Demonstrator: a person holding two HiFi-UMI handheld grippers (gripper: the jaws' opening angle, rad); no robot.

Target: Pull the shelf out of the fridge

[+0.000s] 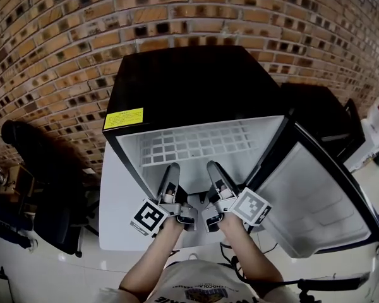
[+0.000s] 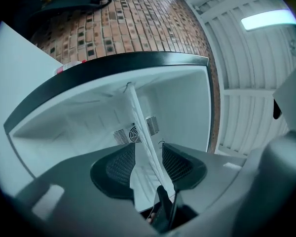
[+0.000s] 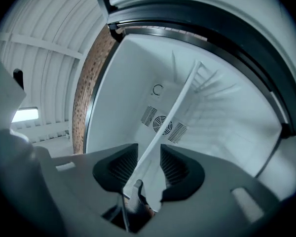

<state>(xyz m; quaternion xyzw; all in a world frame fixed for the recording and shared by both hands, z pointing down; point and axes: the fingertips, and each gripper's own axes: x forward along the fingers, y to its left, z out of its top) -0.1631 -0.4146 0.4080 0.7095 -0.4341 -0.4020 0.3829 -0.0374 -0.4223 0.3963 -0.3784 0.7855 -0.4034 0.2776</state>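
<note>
The small black fridge (image 1: 196,81) stands open, with its white grid shelf (image 1: 196,142) lying flat inside. My left gripper (image 1: 172,170) and right gripper (image 1: 213,168) reach side by side into the opening at the shelf's front edge. In the left gripper view the shelf's thin edge (image 2: 138,117) runs between the jaws of the left gripper (image 2: 148,154), with a gap on either side. In the right gripper view the shelf edge (image 3: 180,102) likewise passes between the open jaws of the right gripper (image 3: 149,154), and the pads do not press on it.
The fridge door (image 1: 316,201) hangs open to the right. A yellow label (image 1: 123,118) sits on the fridge's front left corner. A brick wall (image 1: 63,43) rises behind. A black chair (image 1: 38,163) stands at the left. A fan vent (image 3: 163,124) marks the fridge's back wall.
</note>
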